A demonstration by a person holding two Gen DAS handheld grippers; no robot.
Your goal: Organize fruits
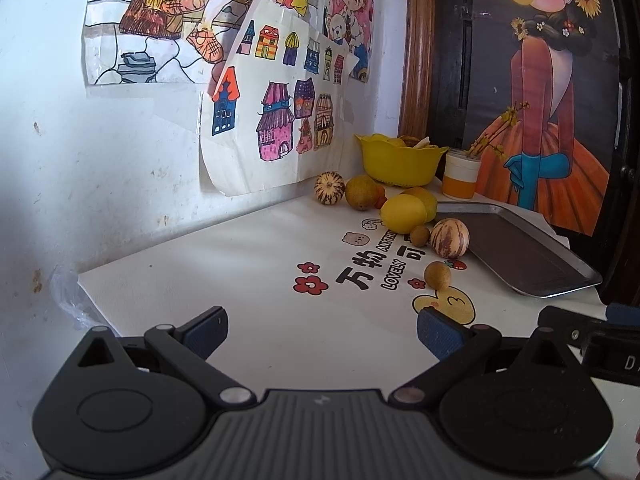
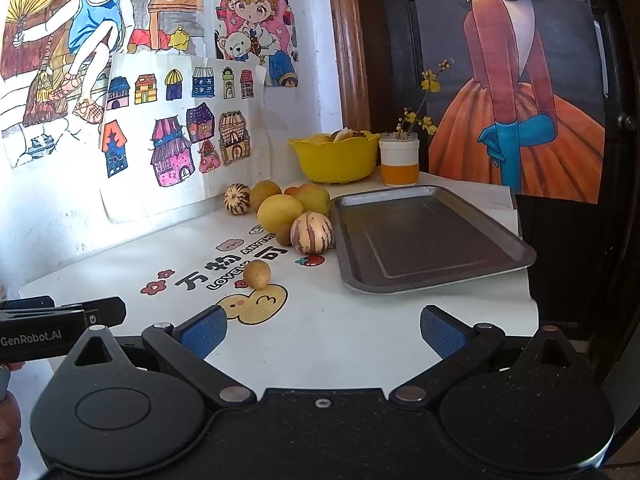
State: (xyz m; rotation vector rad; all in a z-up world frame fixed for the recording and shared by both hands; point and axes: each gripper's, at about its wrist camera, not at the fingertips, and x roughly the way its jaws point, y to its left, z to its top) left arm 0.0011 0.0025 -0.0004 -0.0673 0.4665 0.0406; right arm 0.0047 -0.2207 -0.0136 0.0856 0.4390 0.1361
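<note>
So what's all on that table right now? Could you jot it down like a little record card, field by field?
surface: white tablecloth with cartoon prints
tray: grey rectangular metal tray, nothing on it
loose fruit: two striped cream-and-purple melons, yellow lemon-like fruit, small round brown fruit nearest, apart from the cluster
bowl: yellow scalloped plastic bowl, holding fruit
jar: white-and-orange jar beside the bowl
left gripper: open, holding nothing
right gripper: open, holding nothing
</note>
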